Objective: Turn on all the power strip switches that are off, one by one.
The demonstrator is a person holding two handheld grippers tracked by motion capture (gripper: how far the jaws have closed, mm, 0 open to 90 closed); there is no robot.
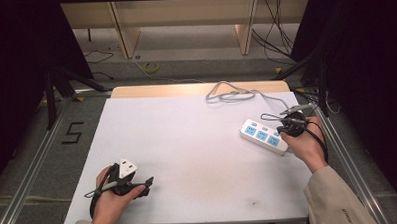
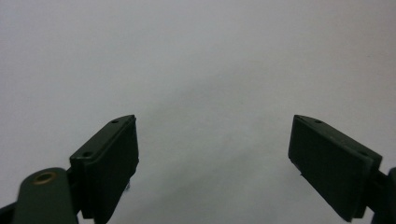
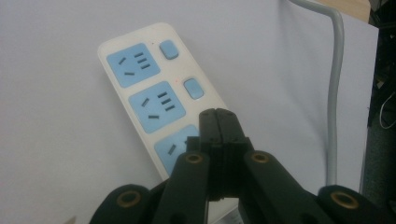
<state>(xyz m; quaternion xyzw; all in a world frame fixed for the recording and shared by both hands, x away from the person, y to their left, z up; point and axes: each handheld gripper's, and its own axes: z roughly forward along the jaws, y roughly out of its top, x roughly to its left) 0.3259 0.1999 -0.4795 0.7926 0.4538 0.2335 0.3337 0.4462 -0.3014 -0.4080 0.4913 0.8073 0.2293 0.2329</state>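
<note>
Here, right tool (image 3: 219,116) pinched closed over glossy white power strip (image 3: 154,93); left tool (image 2: 212,154) agape above matte tabletop (image 2: 196,56).

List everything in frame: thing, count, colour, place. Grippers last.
power strip: 1, white with three blue sockets and blue switches, right side of the table
strip cord: 1, grey, loops along the far edge of the table
table: 1, white top with a wooden far edge, centre
floor marking "5": 1, black, floor left of the table
floor cables: several, black and yellow, beyond the table
left gripper: 1, black, jaws open over bare table, near left
right gripper: 1, black, jaws shut, tips over the strip's nearest switch
</note>
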